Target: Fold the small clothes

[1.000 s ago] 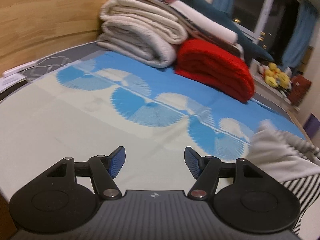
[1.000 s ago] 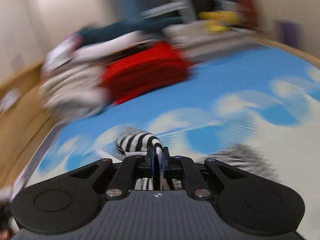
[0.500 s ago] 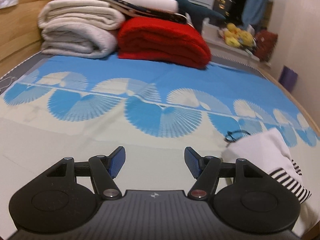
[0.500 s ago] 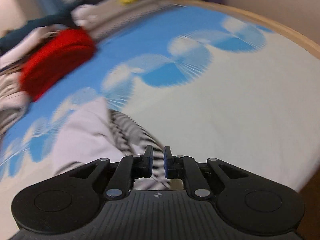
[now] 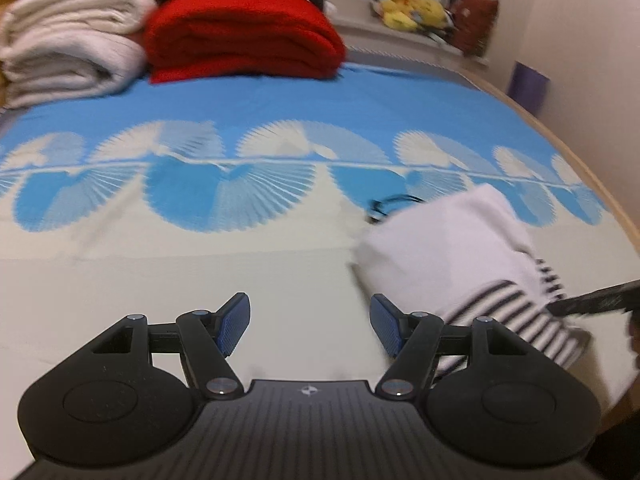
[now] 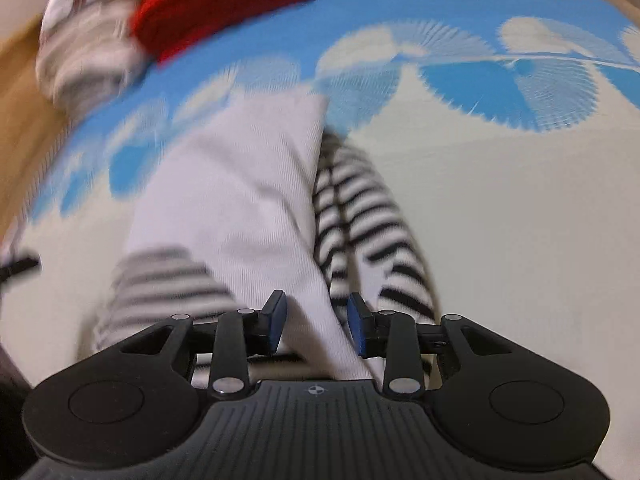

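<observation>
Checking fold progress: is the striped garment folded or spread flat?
Partly folded: the garment lies bunched, its white layer doubled over the striped sleeves, not flat. Both grippers are open.

Black ribbed left gripper [image 5: 310,326] and right gripper [image 6: 316,324], blue textured pads, silver pivot screws

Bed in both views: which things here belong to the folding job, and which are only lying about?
For the job:
striped garment
left hand-held gripper, open
right hand-held gripper, open

Only lying about:
red blanket
cream blankets
yellow plush toys
black loop
</observation>
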Action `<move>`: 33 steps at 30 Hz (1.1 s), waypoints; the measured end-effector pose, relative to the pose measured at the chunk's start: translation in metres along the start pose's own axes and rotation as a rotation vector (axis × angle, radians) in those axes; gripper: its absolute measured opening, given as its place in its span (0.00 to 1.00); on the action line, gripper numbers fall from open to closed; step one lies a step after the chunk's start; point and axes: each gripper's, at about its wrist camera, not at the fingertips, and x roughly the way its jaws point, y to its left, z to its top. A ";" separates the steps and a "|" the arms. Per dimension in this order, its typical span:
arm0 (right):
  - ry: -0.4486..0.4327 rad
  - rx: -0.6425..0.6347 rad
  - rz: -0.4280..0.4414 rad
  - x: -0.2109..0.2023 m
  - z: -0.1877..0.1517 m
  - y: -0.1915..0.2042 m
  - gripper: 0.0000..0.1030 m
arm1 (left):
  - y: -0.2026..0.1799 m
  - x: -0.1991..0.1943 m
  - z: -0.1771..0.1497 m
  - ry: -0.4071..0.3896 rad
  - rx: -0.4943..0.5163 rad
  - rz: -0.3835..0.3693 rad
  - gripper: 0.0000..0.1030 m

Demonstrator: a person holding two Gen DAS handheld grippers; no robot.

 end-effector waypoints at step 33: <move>0.173 -0.027 -0.147 0.000 -0.038 -0.023 0.03 | -0.076 0.096 -0.015 0.544 -0.023 -0.160 0.79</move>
